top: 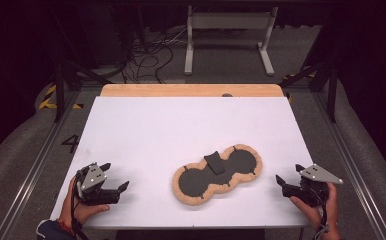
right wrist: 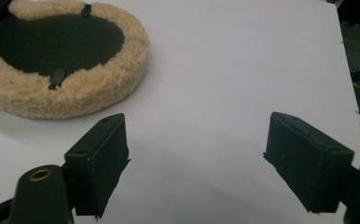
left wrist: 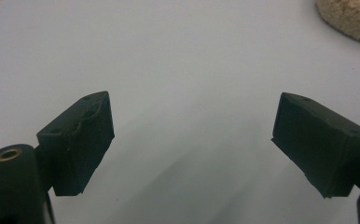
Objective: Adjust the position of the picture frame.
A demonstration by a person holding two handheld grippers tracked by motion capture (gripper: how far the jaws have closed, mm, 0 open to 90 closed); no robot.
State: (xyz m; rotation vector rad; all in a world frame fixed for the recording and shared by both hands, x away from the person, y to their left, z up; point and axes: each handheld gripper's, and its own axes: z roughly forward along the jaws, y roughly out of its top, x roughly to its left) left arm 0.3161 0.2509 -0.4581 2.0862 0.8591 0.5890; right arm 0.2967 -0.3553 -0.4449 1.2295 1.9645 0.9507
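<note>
So, both grippers rest low at the near edge of the white table [top: 146, 125], with the fleece pad [top: 241, 177] lying flat between them. That pad is the landmark: a peanut-shaped piece, two round lobes joined at a narrow waist, tan woolly rim, dark inner faces, set on a slant so one lobe sits nearer the person and the other farther away. A small dark flap [top: 214, 163] lies across its waist; what that flap is made of is hard to tell from the high view, maybe a strap or tab.

Left gripper [top: 117, 176] sits well to the left of the pad, near its closer lobe but apart from it, held in the person's left hand [top: 83, 210]. Its jaws stand wide apart with nothing between them, just bare table. In the left gripper view [left wrist: 190, 135] a bit of the pad's fleece rim [left wrist: 350, 18] pokes in at the top right corner, clear of the jaws.

Right gripper [top: 290, 176] sits just right of the pad's farther lobe, not touching it, held in the right hand [top: 321, 207], grey plate [top: 320, 174] on top. Jaws spread wide too, gripping nothing. In the right gripper view [right wrist: 194, 156] the pad [right wrist: 82, 95] lies ahead and to the left of the jaws, close to the left jaw but apart, two small dark tabs [right wrist: 57, 74] on its rim.

Beyond the pad, a wooden strip [top: 191, 90] edges the table's far side.
</note>
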